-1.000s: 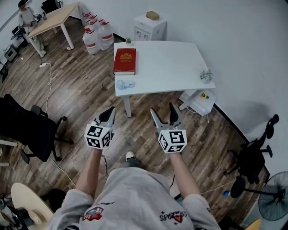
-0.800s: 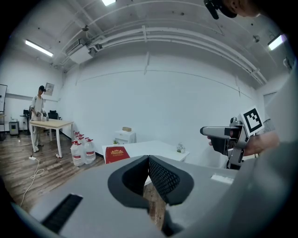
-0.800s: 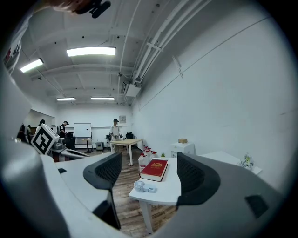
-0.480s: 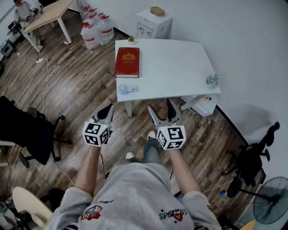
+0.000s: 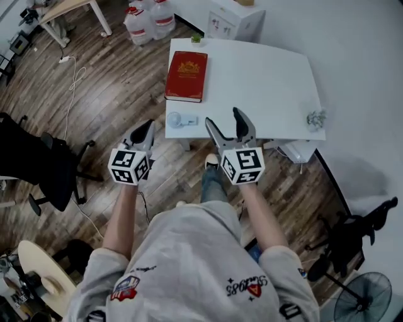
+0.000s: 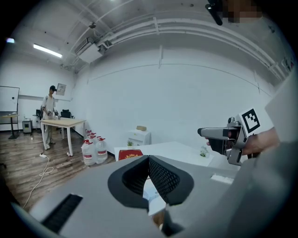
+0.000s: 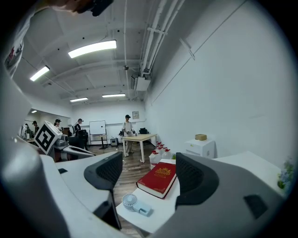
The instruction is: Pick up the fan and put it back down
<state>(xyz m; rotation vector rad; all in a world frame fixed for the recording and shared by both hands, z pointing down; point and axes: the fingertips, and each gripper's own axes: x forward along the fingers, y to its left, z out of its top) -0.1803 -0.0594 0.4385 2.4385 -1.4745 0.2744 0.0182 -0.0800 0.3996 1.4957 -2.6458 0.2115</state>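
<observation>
The right gripper (image 5: 223, 119) is held with its two black jaws spread wide apart, and nothing is gripped between them. In the right gripper view (image 7: 149, 160) a small pale-blue handheld fan (image 7: 132, 203) is seen low in the gap between the jaws. It lies flat on the white rectangular worktop (image 7: 242, 160), ahead of the gripper and clear of both jaws. From the head view the fan (image 5: 175, 119) is placed at the near left corner of the worktop (image 5: 264, 82), with its round head towards the left edge. It lies just beside the tip of the right gripper's left jaw.

The left gripper (image 5: 145, 127) is held beside the right one, off the worktop's near left corner and over the wooden plank floor (image 5: 113, 88). In the left gripper view (image 6: 149, 162) its jaws are seen pressed together at the tips, with nothing pinched.

Beyond the fan a thick red hardback book (image 5: 187, 76) with a gold emblem lies flat near the worktop's left edge. It is apart from the fan and is also seen in the right gripper view (image 7: 159, 179). A small pale plant ornament (image 5: 316, 119) stands at the right edge of the worktop. A tiny green potted plant (image 5: 196, 39) stands at the far left corner. Behind the worktop a low white cabinet (image 5: 236, 19) stands against the wall. Large clear water bottles with red caps (image 5: 151, 19) are grouped on the floor to its left. A black office chair (image 5: 31, 166) stands well to the left.
</observation>
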